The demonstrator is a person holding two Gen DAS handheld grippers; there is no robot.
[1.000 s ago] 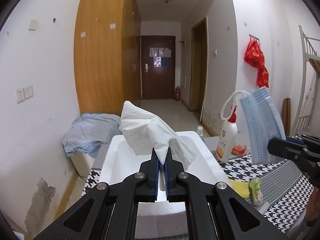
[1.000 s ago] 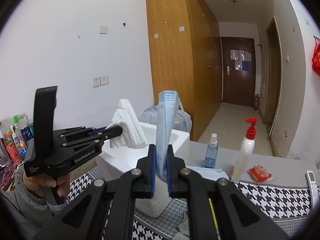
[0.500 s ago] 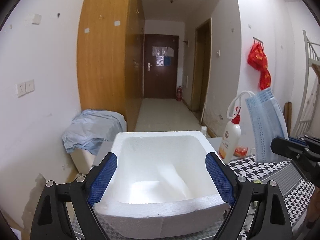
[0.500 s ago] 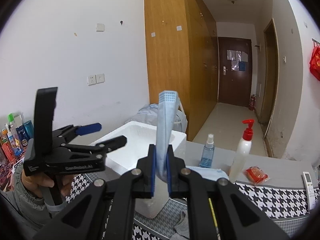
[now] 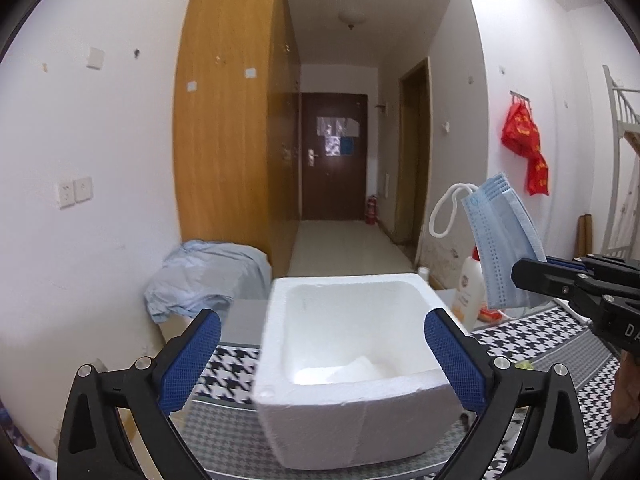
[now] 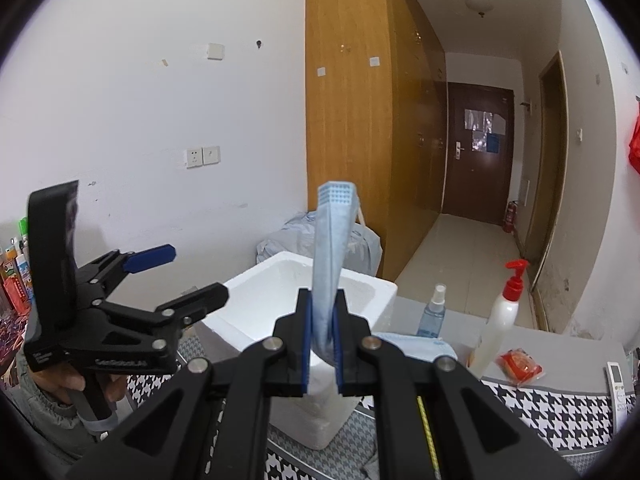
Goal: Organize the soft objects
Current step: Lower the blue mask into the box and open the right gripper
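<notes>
A white foam box (image 5: 352, 396) stands on the houndstooth cloth, and a white tissue (image 5: 352, 370) lies on its floor. My left gripper (image 5: 320, 356) is open and empty in front of the box, also seen in the right wrist view (image 6: 180, 276). My right gripper (image 6: 322, 344) is shut on a light blue face mask (image 6: 330, 248) and holds it upright in the air, right of the box. The mask (image 5: 500, 240) and gripper also show in the left wrist view.
A white pump bottle (image 6: 502, 312), a small blue spray bottle (image 6: 432, 314), a red packet (image 6: 520, 364), another blue mask (image 6: 416, 346) and a remote (image 6: 618, 388) sit on the table behind the box. A pale blue cloth bundle (image 5: 204, 276) lies at the left wall.
My left gripper opened and let go of the white tissue, which dropped into the foam box, then drew back. The right gripper still holds the mask, little moved.
</notes>
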